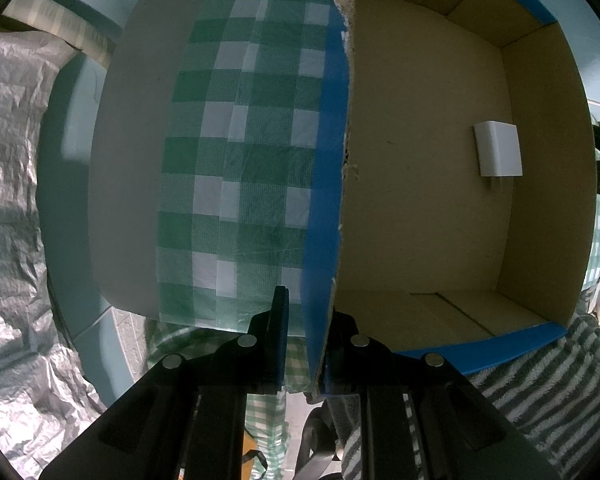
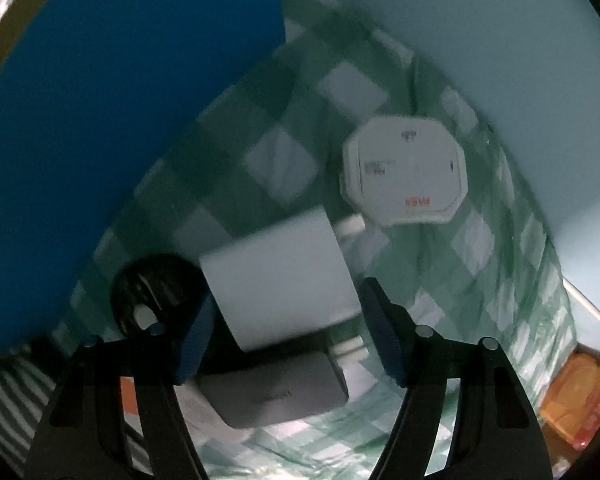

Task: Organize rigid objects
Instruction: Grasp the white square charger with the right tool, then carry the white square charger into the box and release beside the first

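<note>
Left gripper (image 1: 305,336) pinches blue-edged cardboard box (image 1: 420,200) wall

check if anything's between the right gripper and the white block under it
Nothing visible does. The white block lies directly between the right gripper's open fingers, on top of a grey box. A black round object sits close beside the outer side of one finger.

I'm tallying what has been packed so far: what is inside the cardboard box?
Inside the cardboard box lies one small white block on the bare floor, near a side wall. The corner nearest the left gripper is hidden behind the wall it clamps.
</note>
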Available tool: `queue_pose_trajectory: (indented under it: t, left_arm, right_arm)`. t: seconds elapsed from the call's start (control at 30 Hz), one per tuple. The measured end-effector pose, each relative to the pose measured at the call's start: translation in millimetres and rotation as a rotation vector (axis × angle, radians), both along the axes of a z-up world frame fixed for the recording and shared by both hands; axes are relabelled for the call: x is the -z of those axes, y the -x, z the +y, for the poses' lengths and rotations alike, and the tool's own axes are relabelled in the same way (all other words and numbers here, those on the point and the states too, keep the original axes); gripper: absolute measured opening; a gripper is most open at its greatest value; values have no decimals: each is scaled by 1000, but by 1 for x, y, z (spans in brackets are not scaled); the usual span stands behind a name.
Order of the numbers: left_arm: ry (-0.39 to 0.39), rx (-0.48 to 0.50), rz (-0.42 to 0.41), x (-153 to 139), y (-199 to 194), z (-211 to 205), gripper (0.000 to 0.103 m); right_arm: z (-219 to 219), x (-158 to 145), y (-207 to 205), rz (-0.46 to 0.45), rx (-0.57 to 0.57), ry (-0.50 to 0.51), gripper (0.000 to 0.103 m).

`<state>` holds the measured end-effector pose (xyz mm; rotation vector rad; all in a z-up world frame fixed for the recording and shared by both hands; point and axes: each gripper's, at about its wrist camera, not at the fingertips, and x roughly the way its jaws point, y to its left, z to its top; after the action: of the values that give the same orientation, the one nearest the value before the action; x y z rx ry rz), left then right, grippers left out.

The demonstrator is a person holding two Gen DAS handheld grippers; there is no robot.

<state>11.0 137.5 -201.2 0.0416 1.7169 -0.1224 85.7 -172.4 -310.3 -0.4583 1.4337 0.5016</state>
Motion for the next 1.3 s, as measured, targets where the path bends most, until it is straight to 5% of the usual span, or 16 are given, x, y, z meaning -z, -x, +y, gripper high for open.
queue_pose_trajectory:
  t: [0.47, 0.77, 1.3]
  left_arm:
    - [0, 2, 4, 1, -1, 0, 15]
    - [1, 1, 8, 1, -2, 2, 15]
    - [4, 5, 6, 0, -2, 0, 15]
  right_arm:
    - [13, 5, -2, -29, -51, -15, 61]
    - [10, -4, -20, 18, 96, -110, 61]
    - [16, -79, -17, -6, 118, -197, 61]
